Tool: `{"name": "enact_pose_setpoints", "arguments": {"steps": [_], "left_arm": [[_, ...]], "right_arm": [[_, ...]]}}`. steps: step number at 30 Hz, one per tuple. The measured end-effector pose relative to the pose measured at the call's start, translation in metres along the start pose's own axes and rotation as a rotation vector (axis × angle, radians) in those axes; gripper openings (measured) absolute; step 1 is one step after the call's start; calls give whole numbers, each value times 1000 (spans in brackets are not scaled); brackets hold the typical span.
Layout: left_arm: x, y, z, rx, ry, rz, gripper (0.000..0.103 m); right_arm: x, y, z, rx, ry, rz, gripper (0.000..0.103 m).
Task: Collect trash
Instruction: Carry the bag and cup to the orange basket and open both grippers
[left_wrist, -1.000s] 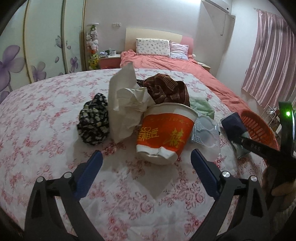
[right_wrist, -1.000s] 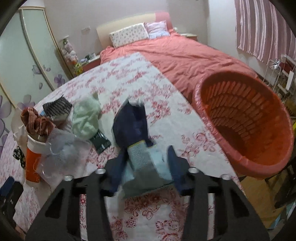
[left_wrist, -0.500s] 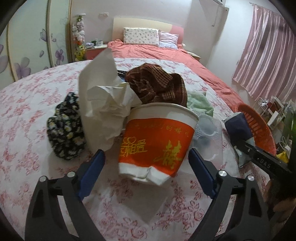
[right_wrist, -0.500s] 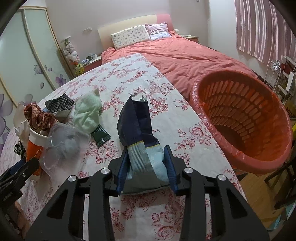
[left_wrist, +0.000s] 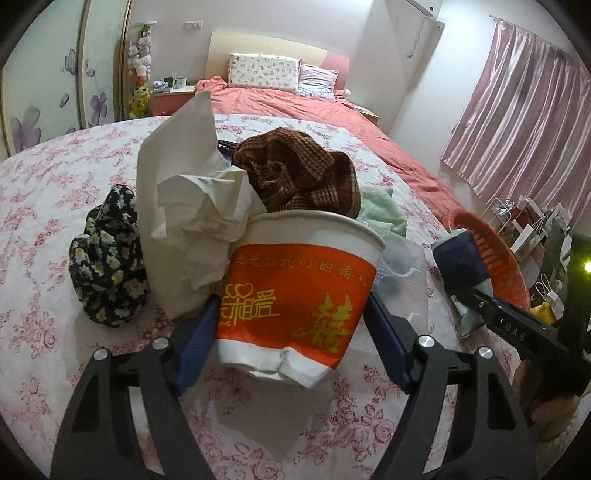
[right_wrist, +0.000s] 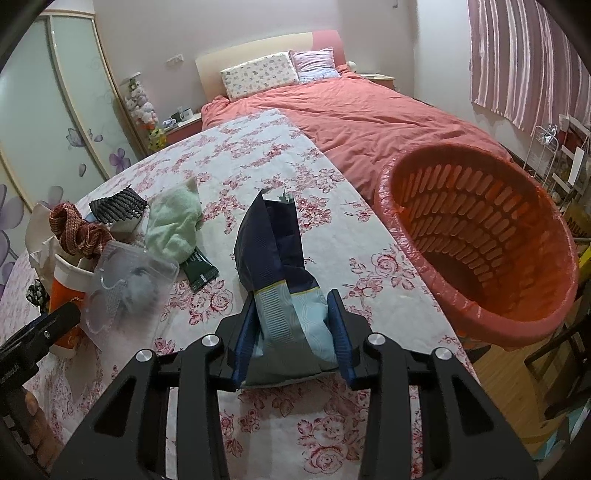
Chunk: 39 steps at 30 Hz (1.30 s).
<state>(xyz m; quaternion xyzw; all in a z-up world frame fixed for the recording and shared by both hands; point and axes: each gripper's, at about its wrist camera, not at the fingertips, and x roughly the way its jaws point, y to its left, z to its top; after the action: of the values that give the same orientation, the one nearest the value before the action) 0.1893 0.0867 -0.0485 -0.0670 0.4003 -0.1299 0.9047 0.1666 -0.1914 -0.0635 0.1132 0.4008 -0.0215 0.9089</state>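
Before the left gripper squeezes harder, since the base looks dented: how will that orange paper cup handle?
The paper cup will probably crumple, since its base is already buckled. It looks light, likely lifting easily. The tissue stuffed in its mouth may fall out if the left gripper tilts it.

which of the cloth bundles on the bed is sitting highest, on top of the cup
The brown checked cloth, bunched at the rim of the orange-banded paper cup. The black floral bundle and pale green cloth lie on the bedspread.

Between the left tongs (left_wrist: 291, 328) stands a smooth paper cup (left_wrist: 295, 295). The right tongs (right_wrist: 293, 332) pinch a glossy foil bag (right_wrist: 280, 266); to their right sits a slatted plastic basket (right_wrist: 480, 236).
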Motion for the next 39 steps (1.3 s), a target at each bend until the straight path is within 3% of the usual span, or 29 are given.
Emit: {"name": "enact_pose_setpoints", "arguments": {"steps": [16,25,39], "left_arm": [[-47,-20,-4,22,-87,3,76],[-64,-54,3,60,-120,-33,76],[-48,-137,19,140,-143,-120,76]], "right_arm": [[-33,-8,0,1,-77,16,38],[-55,-24,2,19,-153,8,38],[-91,-64,9,54,-342,-126,38]]}}
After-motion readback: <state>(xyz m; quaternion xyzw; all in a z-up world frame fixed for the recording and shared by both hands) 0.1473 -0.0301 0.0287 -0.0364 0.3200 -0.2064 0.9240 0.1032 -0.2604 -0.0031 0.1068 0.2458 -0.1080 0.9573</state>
